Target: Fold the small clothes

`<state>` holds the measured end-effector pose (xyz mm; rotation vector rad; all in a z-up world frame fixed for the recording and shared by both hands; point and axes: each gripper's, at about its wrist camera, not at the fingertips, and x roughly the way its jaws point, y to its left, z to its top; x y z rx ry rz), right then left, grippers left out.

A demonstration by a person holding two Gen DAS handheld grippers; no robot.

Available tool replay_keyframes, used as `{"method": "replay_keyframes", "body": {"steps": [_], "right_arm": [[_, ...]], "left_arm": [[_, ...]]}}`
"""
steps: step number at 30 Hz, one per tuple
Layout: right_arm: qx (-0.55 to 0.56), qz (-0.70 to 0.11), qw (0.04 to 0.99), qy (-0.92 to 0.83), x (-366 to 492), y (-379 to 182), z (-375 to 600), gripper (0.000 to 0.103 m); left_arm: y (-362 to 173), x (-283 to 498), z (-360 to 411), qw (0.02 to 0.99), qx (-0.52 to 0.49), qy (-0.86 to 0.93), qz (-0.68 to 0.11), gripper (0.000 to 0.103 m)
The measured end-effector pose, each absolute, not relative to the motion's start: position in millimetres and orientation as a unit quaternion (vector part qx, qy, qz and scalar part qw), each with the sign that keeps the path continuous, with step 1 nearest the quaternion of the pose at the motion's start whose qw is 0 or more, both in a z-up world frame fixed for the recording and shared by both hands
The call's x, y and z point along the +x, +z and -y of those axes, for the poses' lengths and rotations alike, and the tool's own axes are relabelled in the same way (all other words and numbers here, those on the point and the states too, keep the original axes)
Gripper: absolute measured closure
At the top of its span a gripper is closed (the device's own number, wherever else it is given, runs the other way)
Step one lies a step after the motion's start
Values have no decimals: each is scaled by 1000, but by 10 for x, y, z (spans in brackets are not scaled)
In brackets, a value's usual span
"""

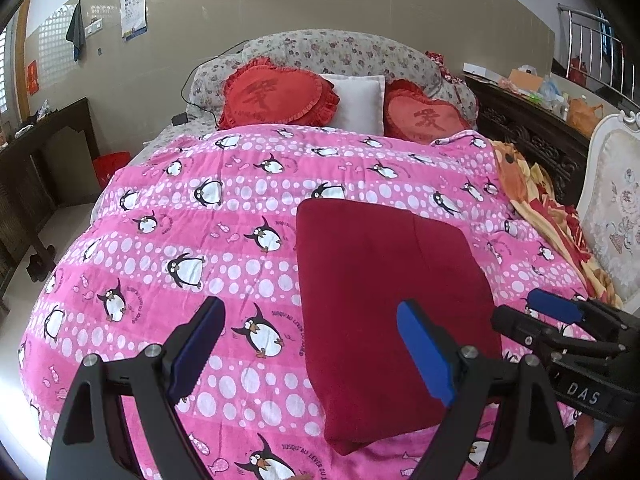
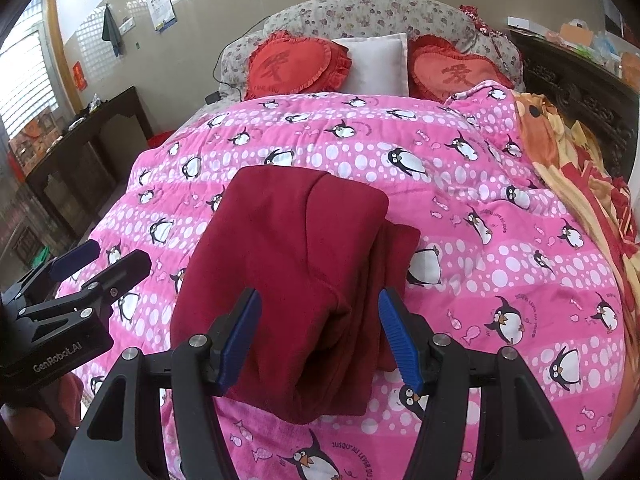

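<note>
Folded red garment [image 2: 288,280] on quilt, btwn open right tool [image 2: 320,340] fingers.

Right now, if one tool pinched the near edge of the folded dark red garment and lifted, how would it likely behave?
The dark red garment would probably go floppy: it is soft fleece-like cloth in loose stacked layers, so the fold would likely fall open. It looks light and unlikely to slip from the ribbed blue pads. Pushed, it would probably bunch on the soft penguin quilt rather than slide.

Matt, seemingly fleecy dark red garment [image 2: 288,280]; soft printed cloth quilt [image 1: 160,216].
</note>
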<state>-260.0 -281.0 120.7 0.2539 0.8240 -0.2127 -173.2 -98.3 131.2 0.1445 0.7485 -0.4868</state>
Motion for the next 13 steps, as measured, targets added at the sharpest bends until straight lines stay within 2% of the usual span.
{"method": "replay_keyframes", "body": {"steps": [13], "right_arm": [[132, -412, 895, -105, -2547, 1073, 2892, 67]], "left_arm": [[1159, -1568, 914, 895, 55, -228, -379, 12]]}}
